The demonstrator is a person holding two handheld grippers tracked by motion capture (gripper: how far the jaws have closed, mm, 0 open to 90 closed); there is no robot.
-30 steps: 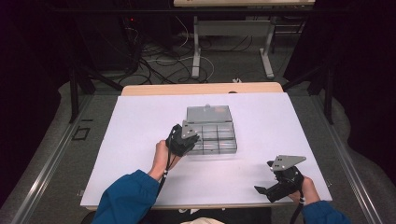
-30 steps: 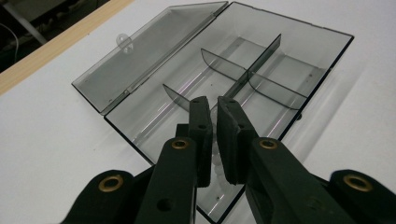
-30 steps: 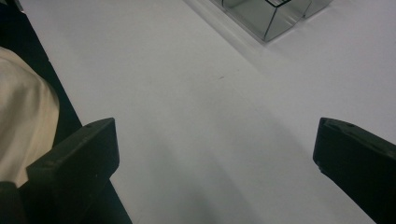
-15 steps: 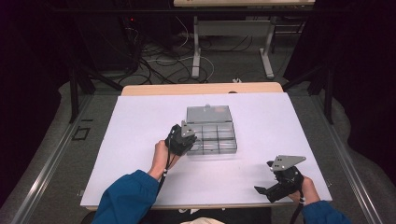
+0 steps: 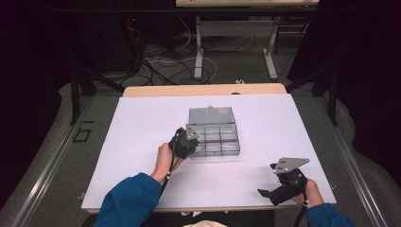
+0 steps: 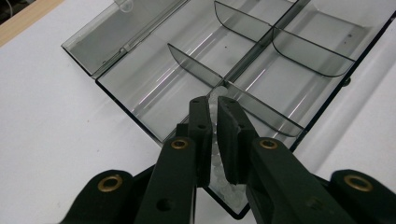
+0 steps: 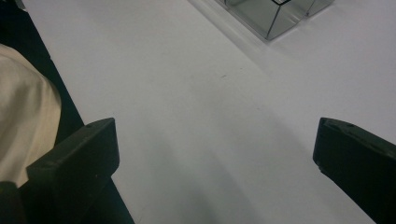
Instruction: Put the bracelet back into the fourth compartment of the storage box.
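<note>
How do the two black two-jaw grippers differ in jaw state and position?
The left gripper has jaws nearly closed on small clear beads over the smoky plastic compartment box; the right gripper has jaws wide apart, holding nothing, over the bare white table. Both are black and hand-held.

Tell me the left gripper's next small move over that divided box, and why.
Probably a short straight lift. The left gripper has its jaws nearly closed on a string of small clear beads over the nearest compartment of the open clear organizer box. The beads trail down between the jaws, so raising should draw them clear of the dividers. The right gripper waits open, apart.
</note>
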